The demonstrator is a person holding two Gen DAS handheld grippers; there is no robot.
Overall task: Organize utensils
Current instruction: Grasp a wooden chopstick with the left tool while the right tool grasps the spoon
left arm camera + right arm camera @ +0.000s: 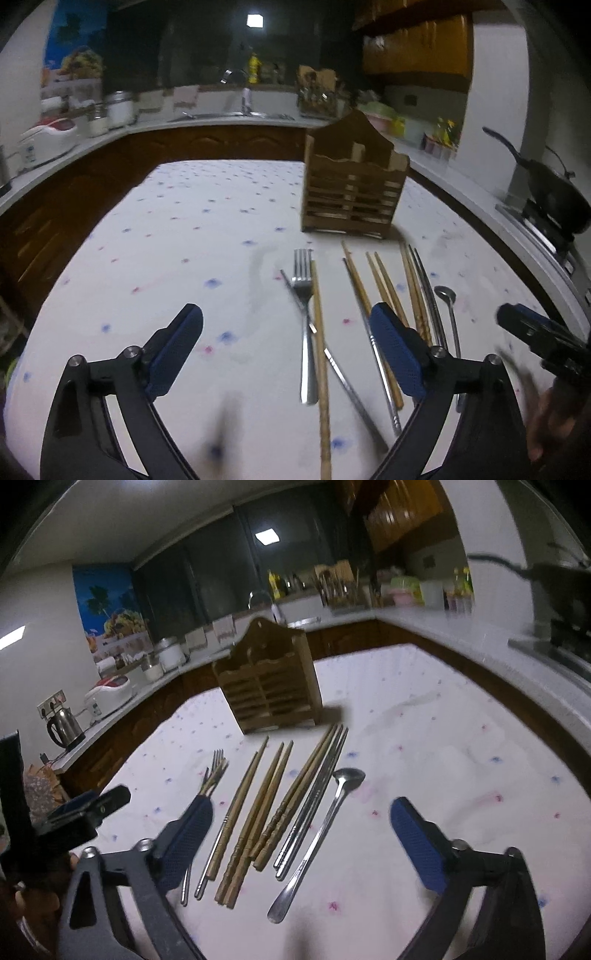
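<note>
A wooden utensil holder [351, 192] [269, 690] stands upright on a white, dotted tablecloth [184, 240] [443, 757]. In front of it lie, in a row, a metal fork [303, 288] [218, 760], several wooden chopsticks [384, 284] [273, 794], metal chopsticks [424, 288] [317, 794] and a long metal spoon [445, 295] [347, 777]. My left gripper [286, 310] hovers open over the fork end of the row. My right gripper [303, 805] hovers open over the chopsticks and the spoon. No pad touches a utensil.
A kitchen counter [221, 118] with a sink wraps around the table. A rice cooker [109, 692] and a kettle [64, 725] stand on it at the left. A black pan [554, 195] sits on the stove at the right. A hand holds each gripper.
</note>
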